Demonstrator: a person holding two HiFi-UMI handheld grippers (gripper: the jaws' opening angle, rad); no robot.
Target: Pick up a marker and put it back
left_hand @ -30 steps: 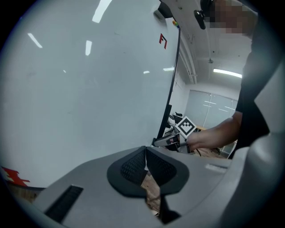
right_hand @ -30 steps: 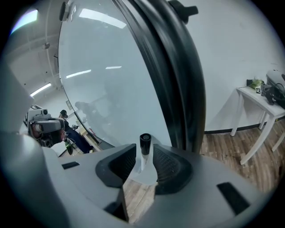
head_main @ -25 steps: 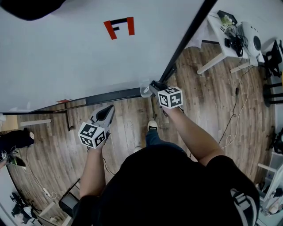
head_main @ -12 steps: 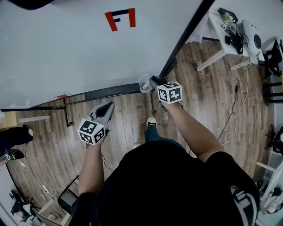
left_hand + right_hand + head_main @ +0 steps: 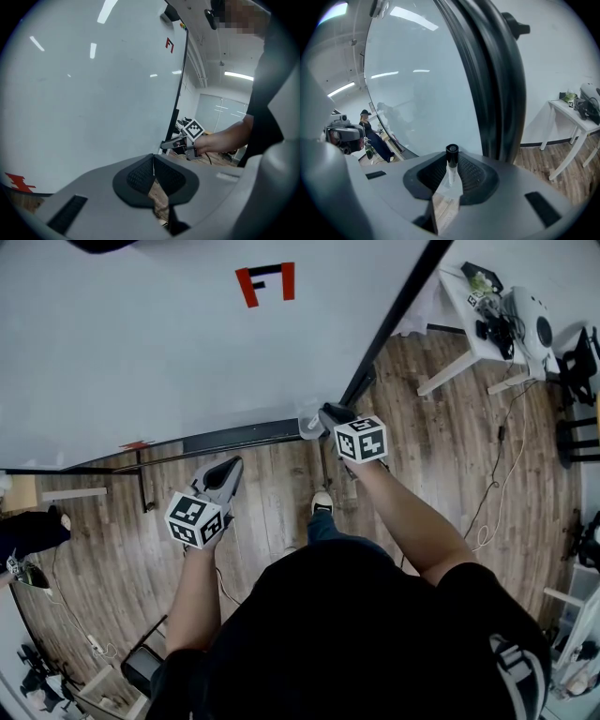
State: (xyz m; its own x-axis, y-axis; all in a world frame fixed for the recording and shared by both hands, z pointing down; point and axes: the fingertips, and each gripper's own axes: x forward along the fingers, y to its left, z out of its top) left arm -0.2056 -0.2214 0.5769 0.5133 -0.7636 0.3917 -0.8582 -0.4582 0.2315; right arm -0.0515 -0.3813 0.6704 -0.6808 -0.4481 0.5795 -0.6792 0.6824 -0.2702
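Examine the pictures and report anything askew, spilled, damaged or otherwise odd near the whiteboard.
Nothing stands out. The white marker with a black cap sits straight between the jaws of the right gripper, which have just been closing on it; the glossy whiteboard looks undamaged.

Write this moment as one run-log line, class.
right tool: jaws just closing, marker between them, gripped | left tool: shut, empty | place: lower right corner of whiteboard
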